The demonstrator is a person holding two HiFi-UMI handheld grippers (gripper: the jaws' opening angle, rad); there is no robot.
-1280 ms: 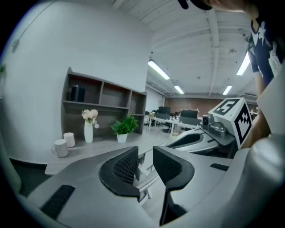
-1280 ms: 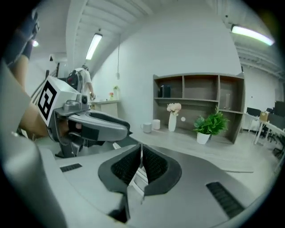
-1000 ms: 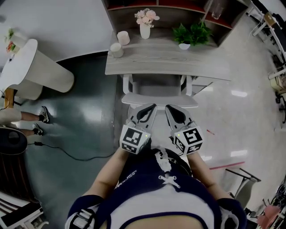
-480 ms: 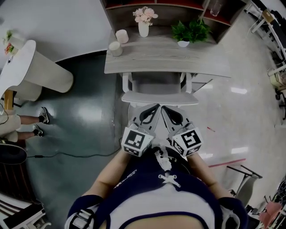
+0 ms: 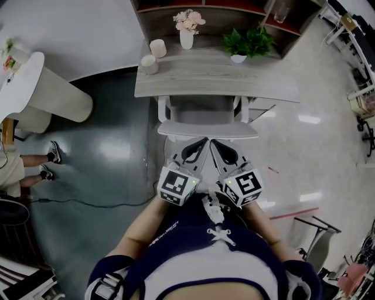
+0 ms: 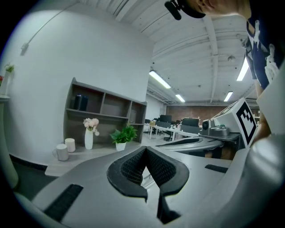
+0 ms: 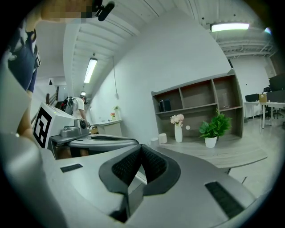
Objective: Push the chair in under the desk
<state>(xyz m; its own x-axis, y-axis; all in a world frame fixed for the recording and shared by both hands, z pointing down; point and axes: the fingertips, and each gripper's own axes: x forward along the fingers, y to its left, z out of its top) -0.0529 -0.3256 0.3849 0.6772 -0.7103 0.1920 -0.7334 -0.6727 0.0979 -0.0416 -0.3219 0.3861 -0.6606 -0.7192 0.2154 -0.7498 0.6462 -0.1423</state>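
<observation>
A white chair [image 5: 208,129] stands with its seat tucked beneath the grey wooden desk [image 5: 217,82]; only its back rail and part of the seat show. My left gripper [image 5: 201,142] and right gripper [image 5: 214,143] are side by side just behind that back rail, tips close to it and to each other. I cannot tell whether they touch the rail. Both are shut with nothing between the jaws. In the left gripper view the left gripper [image 6: 146,149] points over the desk [image 6: 67,164]. In the right gripper view the right gripper [image 7: 141,147] does the same.
On the desk stand a vase of flowers [image 5: 187,26], a potted plant [image 5: 246,44] and two pale cups [image 5: 153,55], with a shelf unit [image 5: 217,12] behind. A round white table [image 5: 35,88] and a person's legs [image 5: 35,161] are at left. A cable [image 5: 88,202] crosses the floor.
The tips of the two grippers have drawn slightly closer together. The chair keeps its place under the desk. The person at the left has shifted further left.
</observation>
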